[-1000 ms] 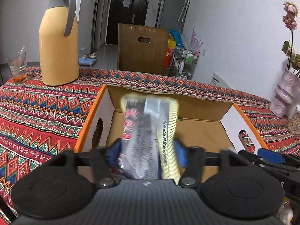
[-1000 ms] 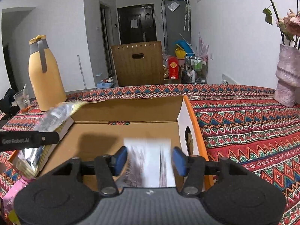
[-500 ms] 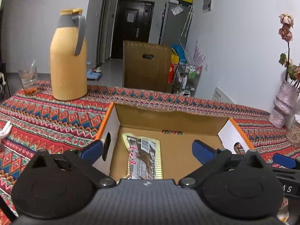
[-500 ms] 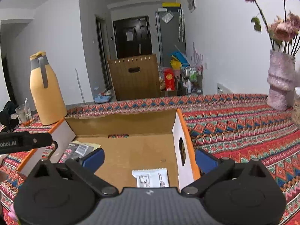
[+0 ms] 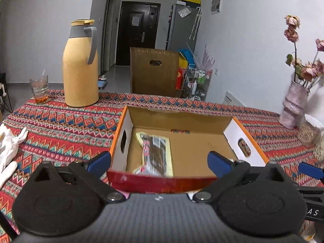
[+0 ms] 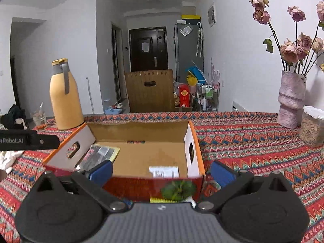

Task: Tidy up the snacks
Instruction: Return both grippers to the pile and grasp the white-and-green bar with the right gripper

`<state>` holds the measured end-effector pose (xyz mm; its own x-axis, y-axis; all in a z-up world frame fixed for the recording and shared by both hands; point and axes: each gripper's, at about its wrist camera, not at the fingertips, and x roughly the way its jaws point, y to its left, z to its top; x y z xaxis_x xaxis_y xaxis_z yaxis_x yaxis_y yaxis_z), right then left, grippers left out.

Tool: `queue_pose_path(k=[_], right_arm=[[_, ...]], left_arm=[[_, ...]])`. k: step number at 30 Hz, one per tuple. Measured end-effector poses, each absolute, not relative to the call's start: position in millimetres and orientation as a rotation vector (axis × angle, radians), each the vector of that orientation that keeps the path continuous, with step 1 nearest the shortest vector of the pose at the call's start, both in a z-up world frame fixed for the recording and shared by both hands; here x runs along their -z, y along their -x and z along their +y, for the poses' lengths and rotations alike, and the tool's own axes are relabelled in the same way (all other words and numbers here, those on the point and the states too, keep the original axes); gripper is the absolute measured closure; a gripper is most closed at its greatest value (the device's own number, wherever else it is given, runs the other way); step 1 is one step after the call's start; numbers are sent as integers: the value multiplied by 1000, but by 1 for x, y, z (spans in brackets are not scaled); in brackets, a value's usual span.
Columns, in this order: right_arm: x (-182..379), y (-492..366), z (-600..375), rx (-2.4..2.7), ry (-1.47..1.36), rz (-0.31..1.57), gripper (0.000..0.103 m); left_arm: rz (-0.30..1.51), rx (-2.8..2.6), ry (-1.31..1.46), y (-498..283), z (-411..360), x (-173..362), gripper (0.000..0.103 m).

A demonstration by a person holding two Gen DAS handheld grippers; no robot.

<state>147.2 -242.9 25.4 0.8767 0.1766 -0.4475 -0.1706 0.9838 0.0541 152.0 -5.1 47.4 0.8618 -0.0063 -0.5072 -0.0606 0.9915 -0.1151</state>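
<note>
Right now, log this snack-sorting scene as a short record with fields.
container: open cardboard box on the patterned tablecloth
box contents: dark snack packet with yellow edge lying at the left; small white packet at the near right
left gripper: open, nothing between its fingers
right gripper: open, nothing between its fingers
behind box, left: yellow jug and a glass
behind box, right: pink vase with dried roses

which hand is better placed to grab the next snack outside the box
Right, probably. A yellow-edged packet peeks out below the box front, centred before the open right tool. The left tool is open too, but its view shows only unclear slivers there.
</note>
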Motion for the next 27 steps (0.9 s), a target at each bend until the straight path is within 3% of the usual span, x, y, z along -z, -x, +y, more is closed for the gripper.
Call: queue_pose_path(k=[15, 17, 22, 24, 27], right_arm=[[8, -88, -254, -182, -4, 554, 1], [8, -90, -255, -194, -14, 561, 10], [10, -112, -249, -242, -45, 663, 46], [14, -126, -247, -252, -58, 733, 54], [20, -146, -243, -241, -58, 803, 54]], left_arm=[[593, -12, 120, -98, 4, -7, 0], [606, -23, 120, -101, 6, -4, 0], [610, -19, 131, -102, 9, -2, 0], [609, -16, 134, -101, 10, -2, 0], [612, -15, 138, -100, 12, -1, 0]])
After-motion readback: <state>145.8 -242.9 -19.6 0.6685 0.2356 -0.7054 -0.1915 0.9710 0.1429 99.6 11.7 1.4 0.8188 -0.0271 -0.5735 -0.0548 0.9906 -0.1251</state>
